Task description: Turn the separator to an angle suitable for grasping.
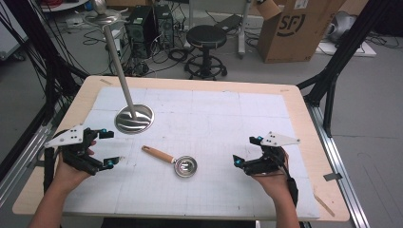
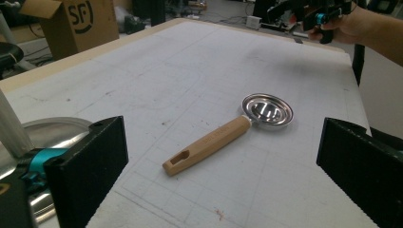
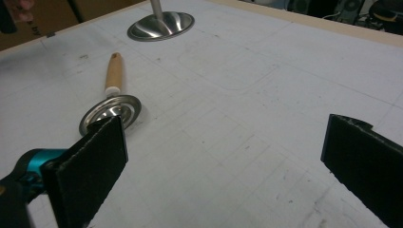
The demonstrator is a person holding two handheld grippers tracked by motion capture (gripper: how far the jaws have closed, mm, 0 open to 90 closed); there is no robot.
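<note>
Small metal scoop w/ wooden handle [image 1: 175,161] is seen flat on the white mat [image 1: 214,118], nearer the person than the steel stand base [image 1: 134,118]. It's flanked by left gripper [image 1: 108,148] & right gripper [image 1: 243,154], both apart from it, jaws spread wide, nothing held.

Even, cool light is falling from overhead, leaving the white worktop [image 1: 214,123] bright and the floor beyond dimmer. Shadows are staying short and soft. Glare is flashing off the metal stand base [image 1: 135,118] and the small strainer's [image 1: 185,166] bowl. In both gripper views the near black fingers [image 2: 88,166] are looking soft and slightly blurred.
</note>
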